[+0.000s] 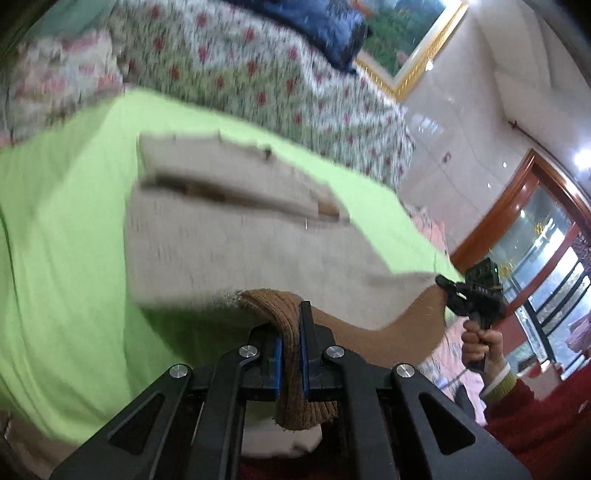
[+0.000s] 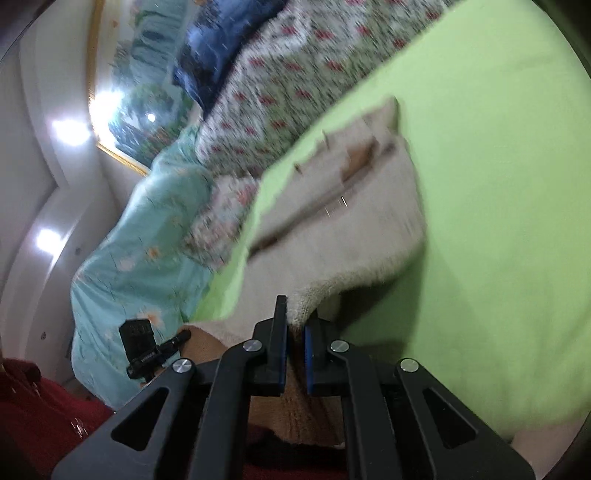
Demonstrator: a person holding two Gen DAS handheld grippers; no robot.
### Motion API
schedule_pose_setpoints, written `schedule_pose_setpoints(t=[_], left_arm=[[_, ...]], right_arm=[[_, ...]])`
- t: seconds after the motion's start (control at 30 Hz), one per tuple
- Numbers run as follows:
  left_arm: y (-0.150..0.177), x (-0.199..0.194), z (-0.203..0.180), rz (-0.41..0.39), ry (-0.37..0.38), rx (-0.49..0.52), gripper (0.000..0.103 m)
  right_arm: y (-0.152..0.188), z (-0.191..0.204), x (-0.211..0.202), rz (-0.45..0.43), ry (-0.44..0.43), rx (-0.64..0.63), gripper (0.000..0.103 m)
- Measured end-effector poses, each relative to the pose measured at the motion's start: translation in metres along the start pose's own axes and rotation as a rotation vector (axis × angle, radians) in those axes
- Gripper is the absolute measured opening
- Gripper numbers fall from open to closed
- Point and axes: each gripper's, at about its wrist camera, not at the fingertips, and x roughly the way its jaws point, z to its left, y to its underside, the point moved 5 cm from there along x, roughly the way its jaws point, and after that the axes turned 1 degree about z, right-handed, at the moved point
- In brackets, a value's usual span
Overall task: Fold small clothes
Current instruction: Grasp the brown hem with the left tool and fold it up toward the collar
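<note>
A small beige knit garment point(image 1: 229, 240) with a brown ribbed hem lies partly on the bright green sheet point(image 1: 66, 221), its near edge lifted. My left gripper point(image 1: 291, 314) is shut on the brown hem at one near corner. My right gripper point(image 2: 295, 317) is shut on the other near corner of the garment point(image 2: 351, 229). The right gripper also shows in the left wrist view point(image 1: 448, 290), pinching the garment's corner, held by a hand. The left gripper shows in the right wrist view point(image 2: 181, 338) at the brown hem. The garment's far part has folded layers.
A floral quilt point(image 1: 258, 74) and a dark blue pillow point(image 1: 325, 26) lie beyond the green sheet. A teal quilt point(image 2: 140, 251) hangs off the bed's side. A gold-framed picture point(image 1: 406, 40) hangs on the wall. Red carpet point(image 1: 546, 424) covers the floor.
</note>
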Motion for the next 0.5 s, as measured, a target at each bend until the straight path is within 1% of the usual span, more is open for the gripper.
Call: schedule_pose_setpoints(t=[0.13, 0.23, 0.37, 0.5], left_arm=[[-0.060, 0.005, 0.009, -0.126, -0.030, 0.010, 0.006], [-0.107, 0.021, 0.022, -0.185, -0.056, -0.008, 0.006], [-0.160, 0.055, 0.047, -0.203, -0.106, -0.026, 0.006], [-0.199, 0.096, 0.074, -0.179, -0.156, -0.042, 0.006]], right_arm=[[-0.053, 0.016, 0.017, -0.077, -0.039, -0.035, 0.008], [-0.099, 0.019, 0.044, -0.111, -0.019, -0.057, 0.008], [-0.151, 0.009, 0.084, -0.120, 0.035, -0.027, 0.008], [-0.192, -0.008, 0.125, -0.110, 0.077, -0.006, 0.008]])
